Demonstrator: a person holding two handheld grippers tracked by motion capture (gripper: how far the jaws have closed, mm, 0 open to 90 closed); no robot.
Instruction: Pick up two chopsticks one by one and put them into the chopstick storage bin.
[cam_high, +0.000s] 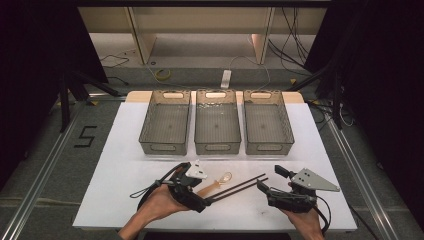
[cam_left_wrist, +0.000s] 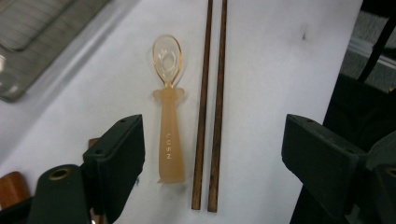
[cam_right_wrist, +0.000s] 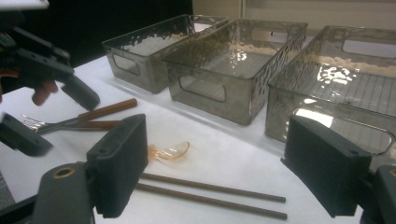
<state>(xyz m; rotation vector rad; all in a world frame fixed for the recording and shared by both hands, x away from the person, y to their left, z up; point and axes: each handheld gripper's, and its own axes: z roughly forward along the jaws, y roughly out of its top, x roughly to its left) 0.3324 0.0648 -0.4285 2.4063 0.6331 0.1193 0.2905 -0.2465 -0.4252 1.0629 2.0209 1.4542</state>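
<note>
On the table (cam_high: 115, 150): three bins (cam_high: 217, 129), two chopsticks (cam_high: 240, 185).

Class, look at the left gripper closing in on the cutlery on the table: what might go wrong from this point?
1. The orange spoon lies close beside the two chopsticks; all sit between the open left gripper jaws, so closing may catch several at once.
2. The chopsticks are thin and lie flat on the table; the pads could slide off or roll them.
3. The right gripper hovers near the chopsticks' far tips, so a lift could knock it.
</note>
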